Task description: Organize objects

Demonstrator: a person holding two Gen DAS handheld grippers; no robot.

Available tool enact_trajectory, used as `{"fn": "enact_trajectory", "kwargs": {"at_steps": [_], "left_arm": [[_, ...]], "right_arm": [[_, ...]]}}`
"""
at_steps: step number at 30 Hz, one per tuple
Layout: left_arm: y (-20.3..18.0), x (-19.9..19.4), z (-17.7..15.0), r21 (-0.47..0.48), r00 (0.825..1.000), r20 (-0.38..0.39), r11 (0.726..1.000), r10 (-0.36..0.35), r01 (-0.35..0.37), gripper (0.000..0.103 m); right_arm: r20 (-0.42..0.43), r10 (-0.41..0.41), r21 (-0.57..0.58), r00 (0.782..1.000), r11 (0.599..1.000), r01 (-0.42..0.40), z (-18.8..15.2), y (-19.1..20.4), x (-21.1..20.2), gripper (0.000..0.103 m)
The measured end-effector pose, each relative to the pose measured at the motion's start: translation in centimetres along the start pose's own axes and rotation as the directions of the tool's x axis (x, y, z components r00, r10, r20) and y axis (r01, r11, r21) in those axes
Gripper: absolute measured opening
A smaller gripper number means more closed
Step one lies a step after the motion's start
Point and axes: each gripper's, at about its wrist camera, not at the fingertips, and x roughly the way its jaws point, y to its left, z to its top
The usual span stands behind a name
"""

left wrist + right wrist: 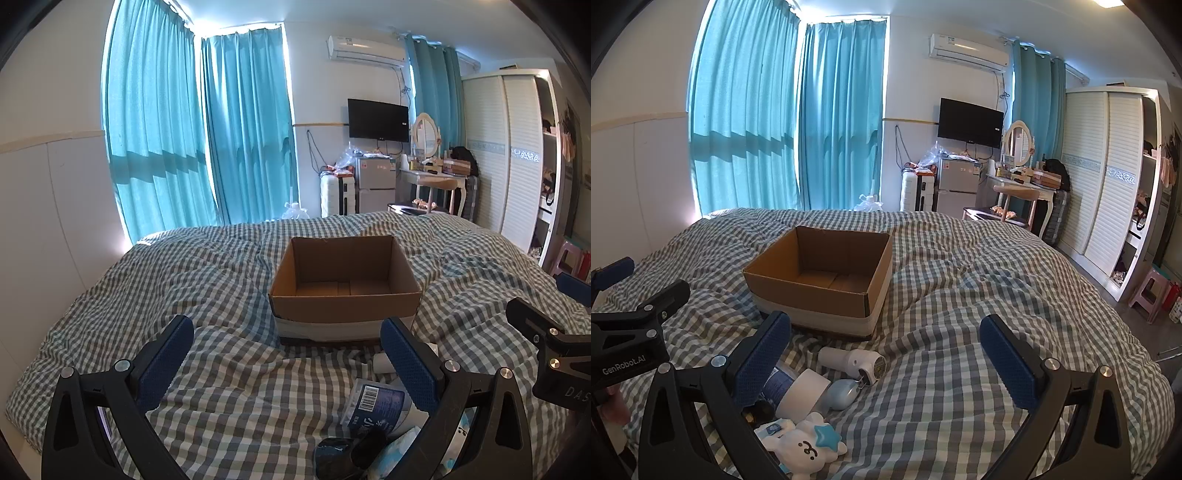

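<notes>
An empty brown cardboard box (345,291) (827,280) stands open on the checked bed cover. A heap of small items lies in front of it: a white charger plug (853,363), a white roll (803,393), a pale blue mouse-shaped item (842,393), a white plush with a blue star (809,443), and a blue labelled pack (376,406). My left gripper (286,350) is open above the cover, left of the heap. My right gripper (884,349) is open too, with the heap under its left finger. Neither holds anything.
The bed (960,295) fills the foreground, with a white wall on the left. Teal curtains (746,122), a small fridge (956,184), a dressing table (1023,188) and a white wardrobe (1104,177) stand beyond it. A pink stool (1150,291) sits at the right.
</notes>
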Motion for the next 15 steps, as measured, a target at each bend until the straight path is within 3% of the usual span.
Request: {"fn": "enact_trajectory", "kwargs": {"at_steps": [15], "left_arm": [[0.30, -0.07, 0.09, -0.009, 1.000, 0.002, 1.000, 0.017, -0.017, 0.103]], "right_arm": [[0.000, -0.002, 0.011, 1.000, 1.000, 0.002, 0.00, -0.07, 0.09, 0.103]]}}
